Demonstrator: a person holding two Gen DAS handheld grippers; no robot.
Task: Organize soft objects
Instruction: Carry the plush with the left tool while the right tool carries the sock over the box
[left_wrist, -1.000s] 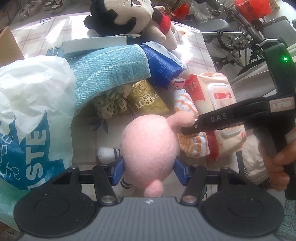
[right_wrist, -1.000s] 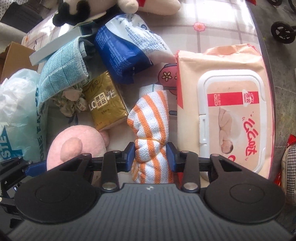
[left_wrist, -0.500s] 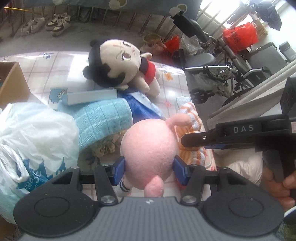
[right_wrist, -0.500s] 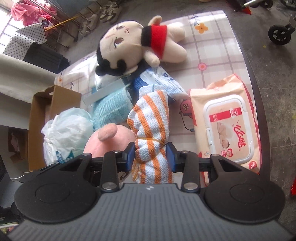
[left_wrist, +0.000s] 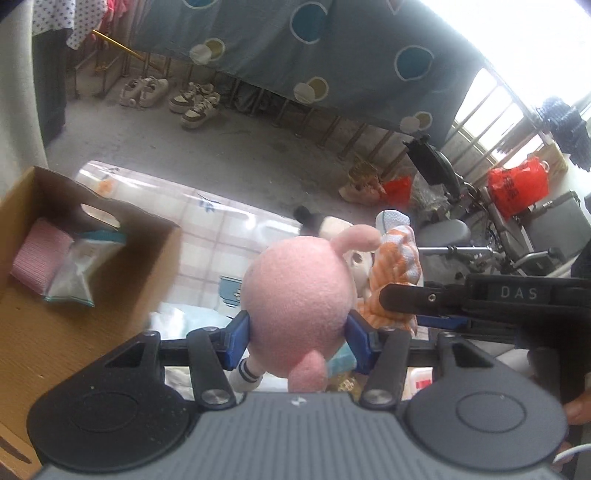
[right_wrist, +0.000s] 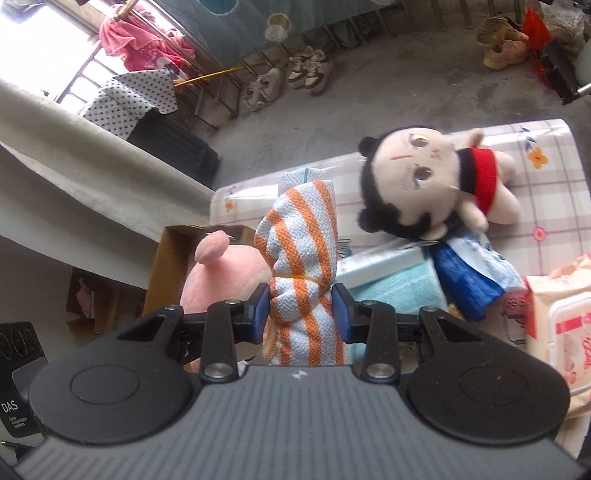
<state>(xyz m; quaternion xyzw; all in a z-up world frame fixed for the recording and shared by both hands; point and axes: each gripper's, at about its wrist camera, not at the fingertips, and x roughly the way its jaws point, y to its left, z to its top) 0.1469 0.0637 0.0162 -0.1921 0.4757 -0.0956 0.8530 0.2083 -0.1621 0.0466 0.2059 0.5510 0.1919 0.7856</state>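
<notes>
My left gripper (left_wrist: 297, 338) is shut on a round pink plush toy (left_wrist: 297, 295) and holds it up above the table. My right gripper (right_wrist: 301, 314) is shut on a rolled orange-and-white striped towel (right_wrist: 301, 251), also lifted; the towel shows in the left wrist view (left_wrist: 397, 266) just right of the plush. The pink plush shows in the right wrist view (right_wrist: 221, 273) to the towel's left. A cardboard box (left_wrist: 55, 295) stands open at the left, holding a pink cloth (left_wrist: 38, 254) and a clear bag (left_wrist: 75, 277).
On the checked tablecloth (right_wrist: 546, 192) lie a black-haired doll in red (right_wrist: 424, 184), a blue packet (right_wrist: 469, 280), a light-blue towel (right_wrist: 402, 291) and a wet-wipes pack (right_wrist: 565, 332). Shoes (left_wrist: 192, 103) and wheelchairs (left_wrist: 517, 240) stand on the floor beyond the table.
Both grippers have risen well above the table with the pink plush and the striped towel. The views have tilted up, and the cardboard box has come into view at the left.
</notes>
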